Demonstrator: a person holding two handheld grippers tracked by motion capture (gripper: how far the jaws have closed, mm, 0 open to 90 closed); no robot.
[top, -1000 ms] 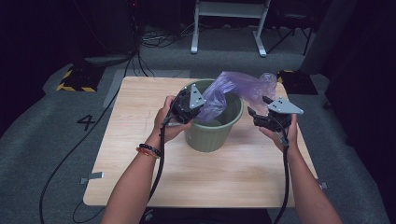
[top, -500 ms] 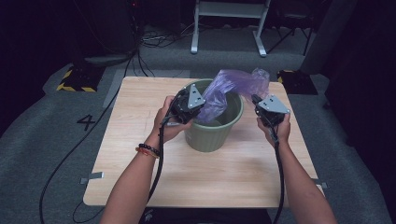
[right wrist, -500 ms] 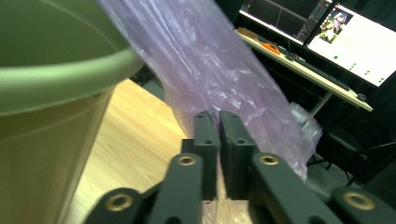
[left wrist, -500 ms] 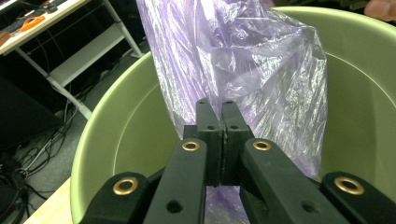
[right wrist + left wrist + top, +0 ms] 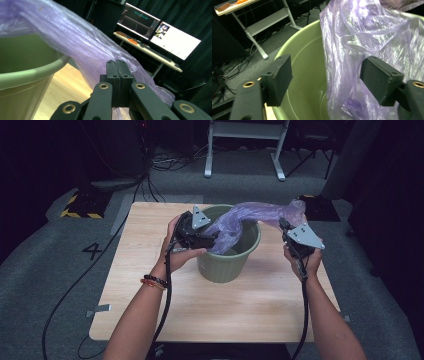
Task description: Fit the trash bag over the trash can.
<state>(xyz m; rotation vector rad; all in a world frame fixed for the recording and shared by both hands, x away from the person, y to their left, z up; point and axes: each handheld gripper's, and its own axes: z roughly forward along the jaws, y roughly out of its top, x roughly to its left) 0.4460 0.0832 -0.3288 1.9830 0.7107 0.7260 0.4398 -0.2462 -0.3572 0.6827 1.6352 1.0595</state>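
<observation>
On the left, my left gripper [image 5: 212,239] sits at the near-left rim of the green bucket [image 5: 225,265], which stands about mid-table on the wooden table [image 5: 150,320]. Its jaws have just been opening and now stand wide apart, one over the bucket's hollow, the other against the purple plastic bag [image 5: 250,215] (in the left gripper view the film [image 5: 367,45] hangs between the pads, though they are not pressing it). The bag rises out of the bucket's mouth and stretches over the far-right rim, taut towards my other hand. To the right of the bucket, above the table's edge, my right gripper [image 5: 286,227] has its jaws [image 5: 116,72] pressed tight together, pinching the bag's end, with the film bunching around them.
</observation>
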